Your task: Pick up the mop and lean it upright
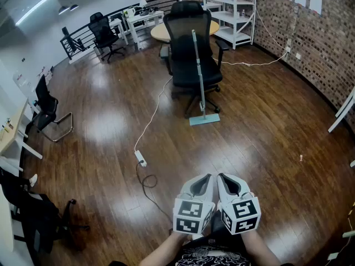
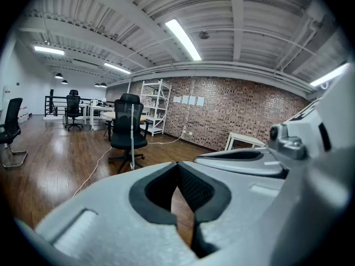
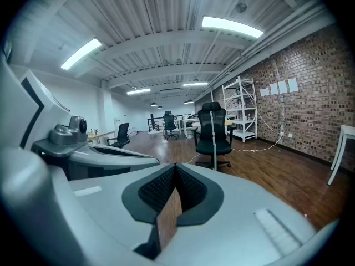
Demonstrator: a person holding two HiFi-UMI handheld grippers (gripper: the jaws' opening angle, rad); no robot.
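Note:
The mop (image 1: 198, 73) stands upright, its pale handle leaning on the back of a black office chair (image 1: 187, 49) and its flat blue-green head (image 1: 204, 119) on the wooden floor. It also shows far off in the left gripper view, mop (image 2: 132, 140), and in the right gripper view, mop (image 3: 213, 143). My left gripper (image 1: 208, 177) and right gripper (image 1: 222, 177) are side by side close to my body, well short of the mop. Both are shut with nothing between the jaws, as the left gripper (image 2: 177, 165) and right gripper (image 3: 176, 168) show.
A white power strip (image 1: 141, 158) with its cable lies on the floor between me and the chair, beside a black cable loop (image 1: 147, 180). A round table (image 1: 161, 33) and white shelving (image 1: 233, 7) stand behind the chair. Other chairs (image 1: 49, 112) sit at left.

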